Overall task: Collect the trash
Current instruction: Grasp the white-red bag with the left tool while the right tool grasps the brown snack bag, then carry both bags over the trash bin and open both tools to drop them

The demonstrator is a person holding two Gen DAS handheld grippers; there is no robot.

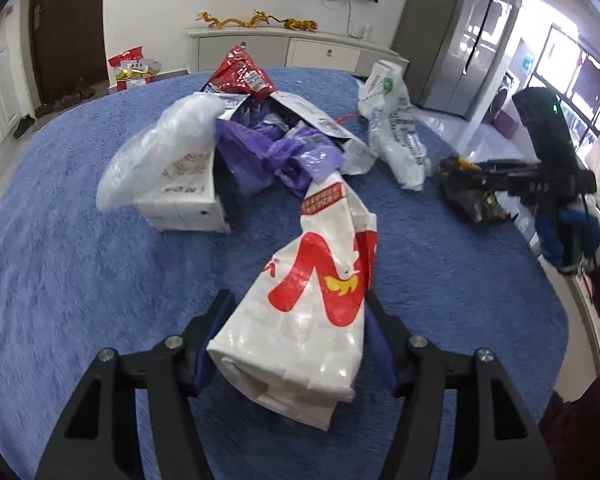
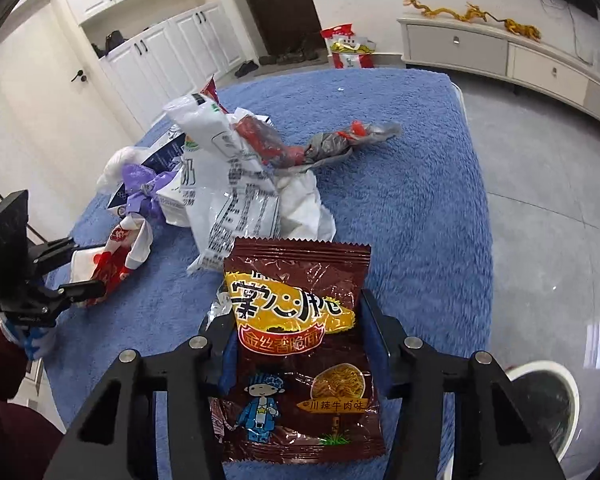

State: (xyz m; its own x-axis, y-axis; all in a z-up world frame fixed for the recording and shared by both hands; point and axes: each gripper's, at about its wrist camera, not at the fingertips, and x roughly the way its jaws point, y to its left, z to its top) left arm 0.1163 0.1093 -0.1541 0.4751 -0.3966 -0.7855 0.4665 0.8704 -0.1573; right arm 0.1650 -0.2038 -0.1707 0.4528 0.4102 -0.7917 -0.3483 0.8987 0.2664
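Observation:
My left gripper (image 1: 296,300) is shut on a crumpled white bag with red print (image 1: 300,320); its blue pads press the bag's two sides just above the blue fleece cover (image 1: 60,280). My right gripper (image 2: 294,308) is shut on a brown snack packet (image 2: 300,360), pinched at its middle and facing the camera. In the left wrist view the right gripper (image 1: 500,184) shows at the right edge with that dark packet (image 1: 464,196). Further trash lies in a heap: a white carton (image 1: 188,200), a purple bag (image 1: 276,152), a red foil wrapper (image 1: 244,76) and a white printed bag (image 1: 396,136).
A white-rimmed bin with a dark liner (image 2: 548,400) stands on the grey floor at the lower right. A grey and red twisted wrapper (image 2: 340,140) lies apart on the cover. A low cabinet (image 2: 500,56) and a red gift bag (image 2: 346,50) stand beyond.

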